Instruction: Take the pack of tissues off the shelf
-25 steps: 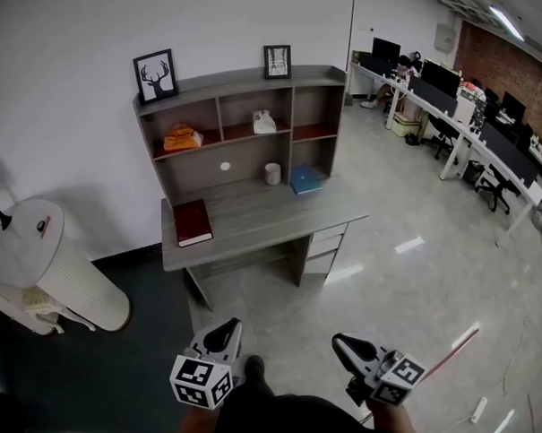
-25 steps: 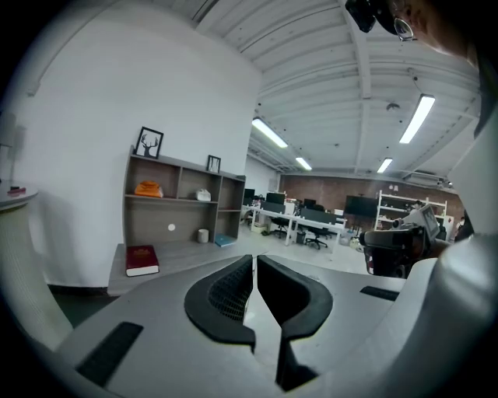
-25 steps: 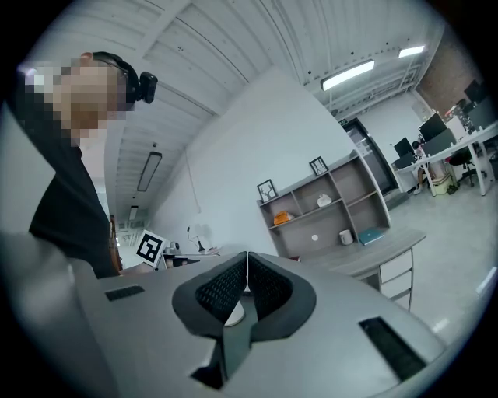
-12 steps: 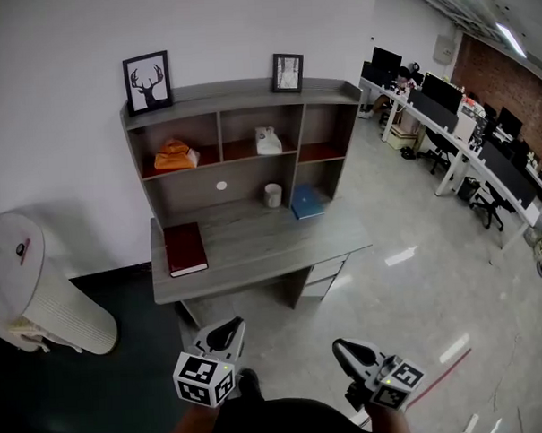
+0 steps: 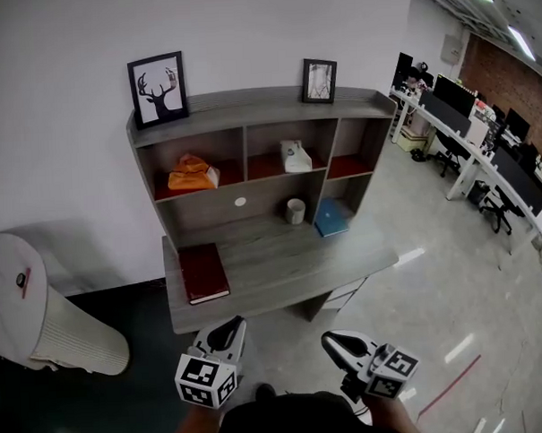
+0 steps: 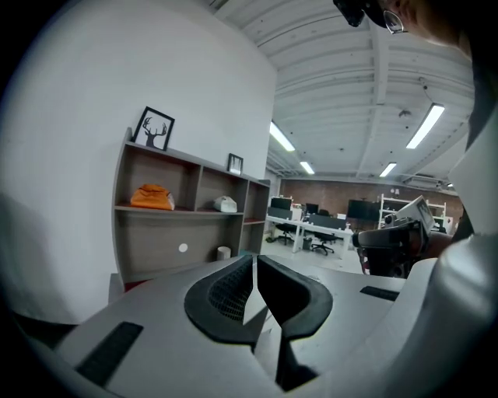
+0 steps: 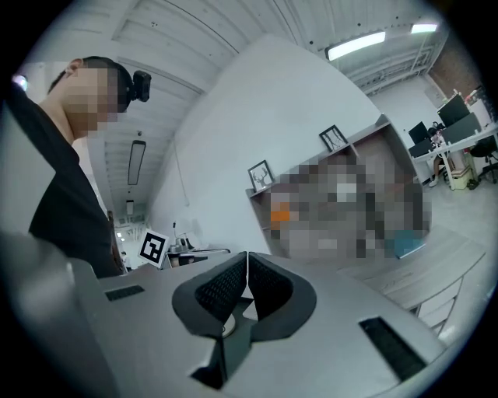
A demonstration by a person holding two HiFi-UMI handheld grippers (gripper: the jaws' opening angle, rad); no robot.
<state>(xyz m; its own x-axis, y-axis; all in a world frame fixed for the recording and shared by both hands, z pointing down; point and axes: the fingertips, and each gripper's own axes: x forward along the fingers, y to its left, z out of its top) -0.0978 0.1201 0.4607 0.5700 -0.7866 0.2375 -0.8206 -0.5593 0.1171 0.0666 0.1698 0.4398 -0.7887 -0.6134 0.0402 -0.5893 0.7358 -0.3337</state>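
A white pack of tissues [image 5: 295, 155] lies in the middle compartment of the grey shelf unit [image 5: 248, 103] above the desk; it also shows in the left gripper view as the pack [image 6: 225, 204]. An orange bundle [image 5: 191, 172] sits in the left compartment. My left gripper [image 5: 226, 329] and right gripper [image 5: 334, 342] are held low in front of the desk, well short of the shelf. Both are shut with nothing between the pads. The right gripper view has a mosaic patch over the shelf.
On the desk top [image 5: 282, 273] lie a dark red book [image 5: 204, 272], a white cup [image 5: 295, 210] and a blue book [image 5: 332, 217]. Two framed pictures [image 5: 157, 88] stand on the shelf's top. A white ribbed drum [image 5: 42, 320] stands left; office desks [image 5: 483, 148] run along the right.
The desk and shelf have grown larger and slid right in the head view, as the person has come closer. Both grippers stay shut and low.
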